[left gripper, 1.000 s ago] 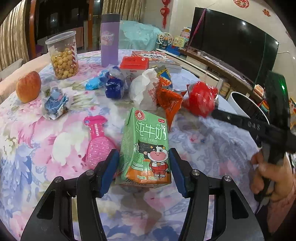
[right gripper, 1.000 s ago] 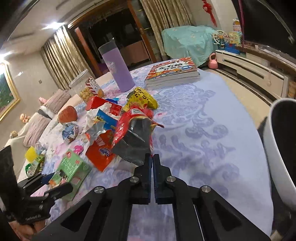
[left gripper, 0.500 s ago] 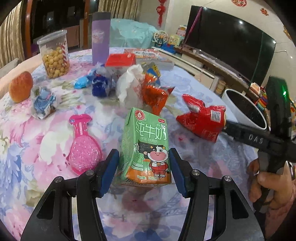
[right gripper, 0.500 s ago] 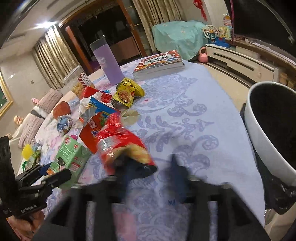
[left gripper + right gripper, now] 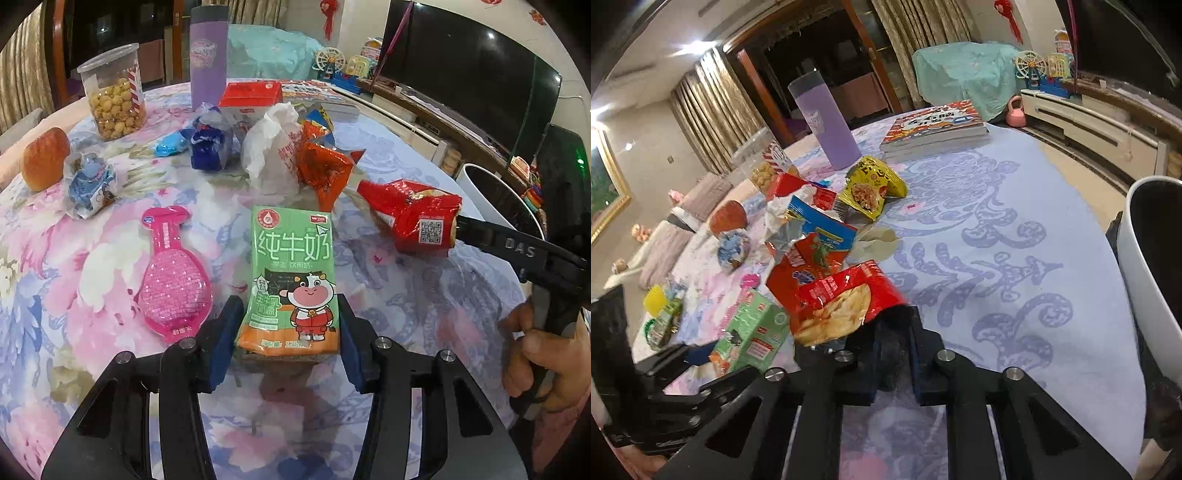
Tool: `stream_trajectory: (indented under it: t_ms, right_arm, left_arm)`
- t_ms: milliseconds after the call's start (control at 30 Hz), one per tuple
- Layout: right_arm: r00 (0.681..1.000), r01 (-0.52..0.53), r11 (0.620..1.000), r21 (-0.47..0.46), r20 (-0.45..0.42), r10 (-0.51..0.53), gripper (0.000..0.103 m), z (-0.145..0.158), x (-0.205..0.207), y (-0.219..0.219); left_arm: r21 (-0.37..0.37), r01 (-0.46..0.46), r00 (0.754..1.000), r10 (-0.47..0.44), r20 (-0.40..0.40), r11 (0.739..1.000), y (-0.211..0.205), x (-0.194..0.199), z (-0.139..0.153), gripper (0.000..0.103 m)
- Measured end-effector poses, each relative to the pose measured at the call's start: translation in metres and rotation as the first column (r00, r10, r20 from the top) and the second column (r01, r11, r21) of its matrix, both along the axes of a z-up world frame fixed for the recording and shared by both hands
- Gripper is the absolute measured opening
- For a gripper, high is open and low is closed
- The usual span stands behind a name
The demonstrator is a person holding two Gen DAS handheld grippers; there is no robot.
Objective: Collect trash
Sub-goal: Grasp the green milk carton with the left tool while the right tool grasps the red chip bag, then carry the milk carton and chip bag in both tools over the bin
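The left tool [image 5: 290, 334] has just drawn its blue pads in on the green milk carton [image 5: 291, 280], which stood loosely between them a second ago; they are closing and now press its lower sides, so the carton looks about ready to lift. It stands upright on the floral table [image 5: 92, 258], a pink flat pack [image 5: 173, 280] just to the tool's left and a heap of wrappers [image 5: 295, 155] beyond its tips. That tool points steeply down at the table.

To the right, the right tool [image 5: 892, 347] let the red snack bag [image 5: 842, 299] slip half a second ago and has caught it again: its jaws are closing, pinching the bag's dark tail end. The bag hangs clear of the heap now. The white bin [image 5: 1145, 280] waits off that tool's right side, so I'd judge the drop comes next. A hand [image 5: 543, 354] grips its handle, tool angled downward.
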State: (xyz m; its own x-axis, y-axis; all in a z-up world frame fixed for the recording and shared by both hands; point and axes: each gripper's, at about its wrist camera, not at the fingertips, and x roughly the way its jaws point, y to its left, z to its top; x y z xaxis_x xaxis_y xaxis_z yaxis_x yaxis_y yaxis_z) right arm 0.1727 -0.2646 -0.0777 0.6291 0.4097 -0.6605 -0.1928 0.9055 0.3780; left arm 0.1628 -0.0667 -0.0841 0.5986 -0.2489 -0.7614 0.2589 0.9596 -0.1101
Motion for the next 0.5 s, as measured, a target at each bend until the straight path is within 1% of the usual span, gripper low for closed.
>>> stream_trajectory:
  t_ms: [33, 167, 300, 500]
  right_arm:
    - [1.000, 0.002, 1.000, 0.014, 0.001, -0.002, 0.006, 0.000, -0.002, -0.002]
    - [1.000, 0.021, 0.999, 0.039, 0.009, -0.021, 0.003, 0.003, -0.014, -0.010]
    - [0.999, 0.049, 0.997, 0.057, 0.021, -0.050, 0.002, 0.008, -0.032, -0.023]
    - [0.992, 0.113, 0.990, 0.084, 0.053, -0.118, 0.002, 0.020, -0.060, -0.051]
  left_arm:
    - [0.001, 0.001, 1.000, -0.001, 0.010, 1.000, 0.000, -0.001, 0.001, 0.049]
    - [-0.012, 0.014, 0.999, -0.013, 0.035, 1.000, -0.004, -0.010, 0.008, 0.048]
    - [-0.032, 0.046, 0.998, -0.044, 0.042, 0.998, -0.015, -0.020, 0.015, 0.048]
    - [-0.044, 0.117, 0.991, -0.115, 0.064, 0.992, -0.045, -0.030, 0.027, 0.048]
